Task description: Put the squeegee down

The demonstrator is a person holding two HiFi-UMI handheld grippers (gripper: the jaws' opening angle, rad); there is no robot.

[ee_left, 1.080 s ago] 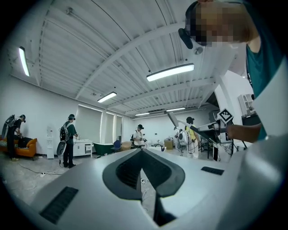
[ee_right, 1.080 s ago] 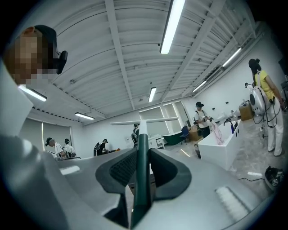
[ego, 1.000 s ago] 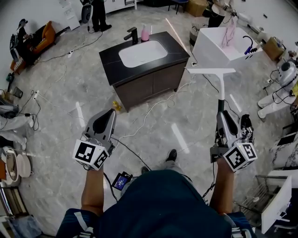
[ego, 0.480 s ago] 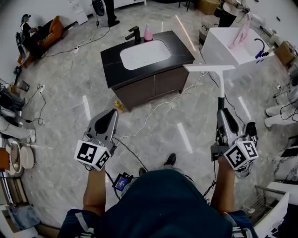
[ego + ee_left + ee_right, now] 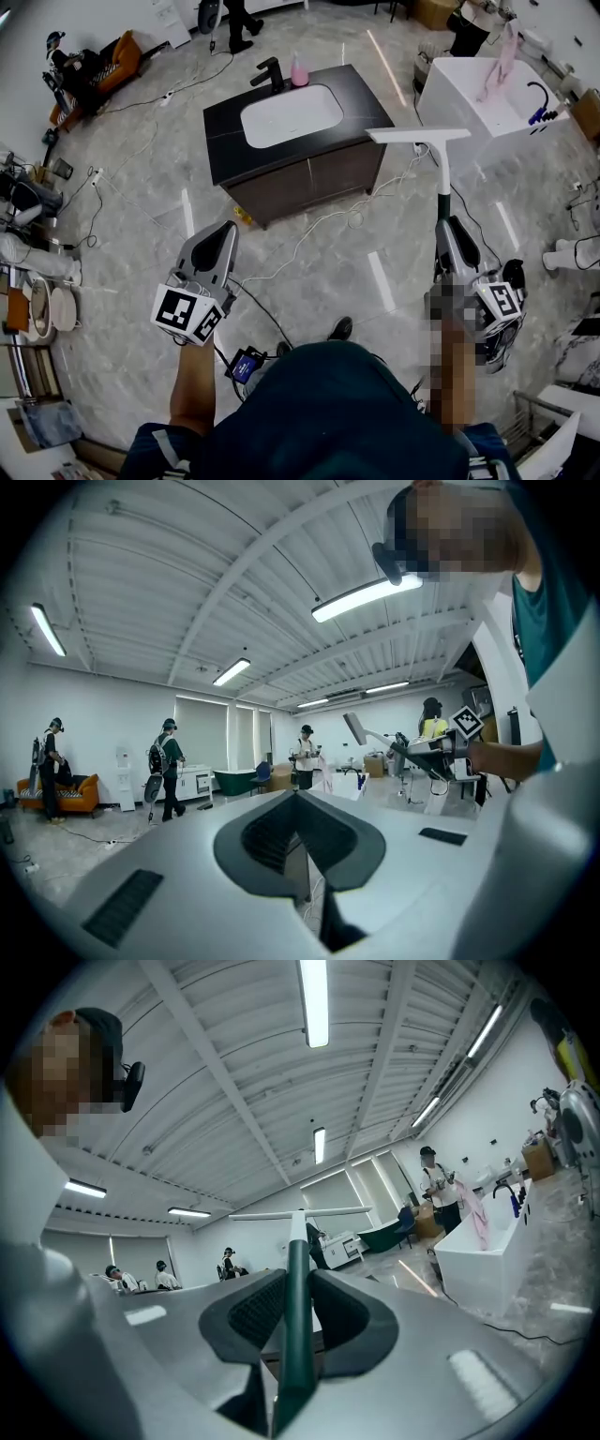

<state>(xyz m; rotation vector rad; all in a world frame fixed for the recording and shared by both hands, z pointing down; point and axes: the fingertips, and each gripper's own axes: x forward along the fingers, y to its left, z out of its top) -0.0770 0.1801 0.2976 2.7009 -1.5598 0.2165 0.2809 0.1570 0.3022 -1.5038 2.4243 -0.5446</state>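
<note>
White-bladed squeegee (image 5: 419, 136) now nearer dark vanity (image 5: 361, 101)

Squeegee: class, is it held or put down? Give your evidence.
Held. The right gripper has its jaws clamped on the squeegee by its green handle, and the white blade is up in the air.

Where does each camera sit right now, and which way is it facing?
Head view: on the person's head, looking steeply down at the floor and sink cabinet; both forearms, torso, left gripper and right gripper show.
Left gripper view: on the left gripper, level across the room along its shut, empty jaws; the person's right arm shows.
Right gripper view: on the right gripper, along jaws clamped on the squeegee handle.
Shared: all three show the squeegee.
</note>
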